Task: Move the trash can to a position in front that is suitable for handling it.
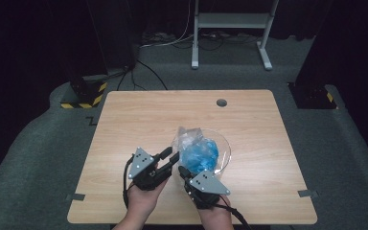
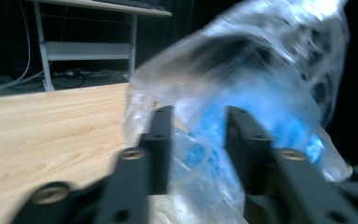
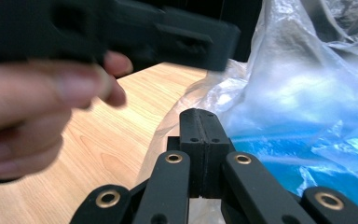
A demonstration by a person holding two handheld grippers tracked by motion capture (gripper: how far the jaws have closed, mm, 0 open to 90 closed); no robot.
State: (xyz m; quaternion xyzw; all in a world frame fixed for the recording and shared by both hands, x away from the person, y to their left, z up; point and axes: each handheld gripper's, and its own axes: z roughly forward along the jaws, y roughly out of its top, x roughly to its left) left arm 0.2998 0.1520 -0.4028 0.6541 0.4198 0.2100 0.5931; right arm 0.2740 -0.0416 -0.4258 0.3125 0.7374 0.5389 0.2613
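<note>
Two left fingers (image 2: pixel 161 135) stand apart around the plastic bag (image 2: pixel 242 84); right fingers (image 3: pixel 200 135) closed beside it.

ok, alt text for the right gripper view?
The right tool, jaws shut together with nothing between them, points at a clear plastic bag of blue contents on a wooden table. The blurred left hand and its tool cross the upper left.

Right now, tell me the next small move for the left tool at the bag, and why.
Probably close the left tool on the clear plastic bag of blue contents: its jaws stand apart with the film between them, while the right tool is shut beside the bag.
</note>
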